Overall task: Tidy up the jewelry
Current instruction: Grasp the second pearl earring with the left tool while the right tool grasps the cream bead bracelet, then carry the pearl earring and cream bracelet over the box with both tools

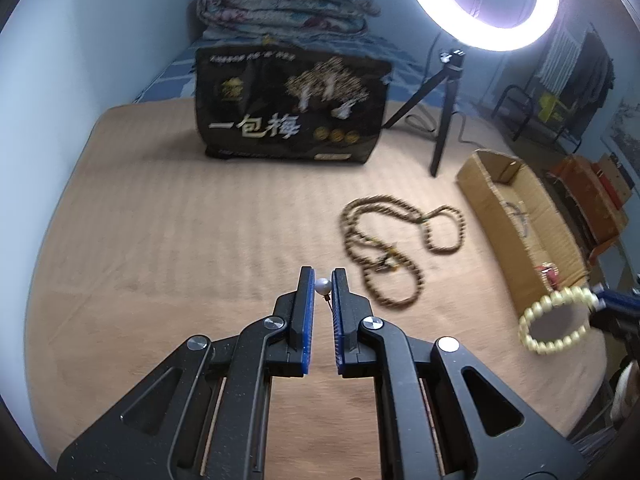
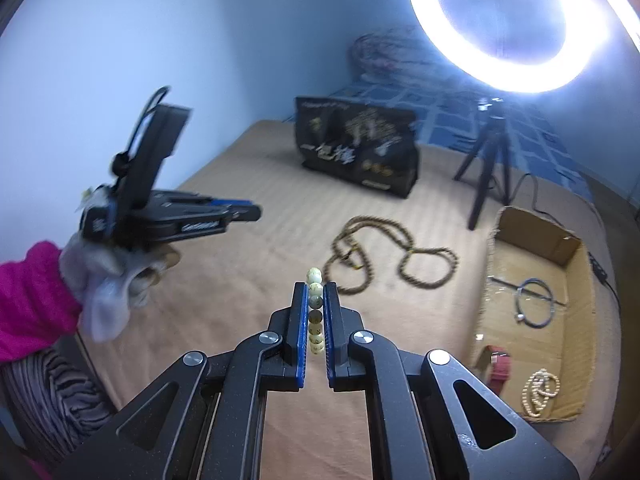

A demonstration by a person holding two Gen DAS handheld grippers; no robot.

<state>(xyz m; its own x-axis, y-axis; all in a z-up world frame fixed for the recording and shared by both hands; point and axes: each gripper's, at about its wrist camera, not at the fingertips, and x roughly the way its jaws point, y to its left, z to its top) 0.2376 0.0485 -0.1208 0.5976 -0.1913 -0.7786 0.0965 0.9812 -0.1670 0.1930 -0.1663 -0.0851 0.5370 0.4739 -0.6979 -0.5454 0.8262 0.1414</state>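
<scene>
My left gripper (image 1: 323, 278) is shut on a small white pearl bead (image 1: 322, 286) with a thin cord below it, held above the tan bedspread. My right gripper (image 2: 315, 289) is shut on a cream bead bracelet (image 2: 315, 312), seen edge-on between the blue pads. The same bracelet (image 1: 556, 320) hangs as a ring from the right gripper at the right edge of the left wrist view. A long brown bead necklace (image 1: 384, 240) lies looped on the bed, also in the right wrist view (image 2: 384, 256). An open cardboard box (image 2: 532, 312) holds a dark bangle (image 2: 534, 304), a red strap (image 2: 500, 372) and a cream bead string (image 2: 540, 394).
A black printed bag (image 1: 292, 108) stands at the back of the bed. A ring light (image 1: 480, 4) on a black tripod (image 1: 440, 120) stands at the back right. A folded quilt (image 1: 280, 4) lies behind the bag. The left gripper (image 2: 252, 210) shows at left in the right wrist view.
</scene>
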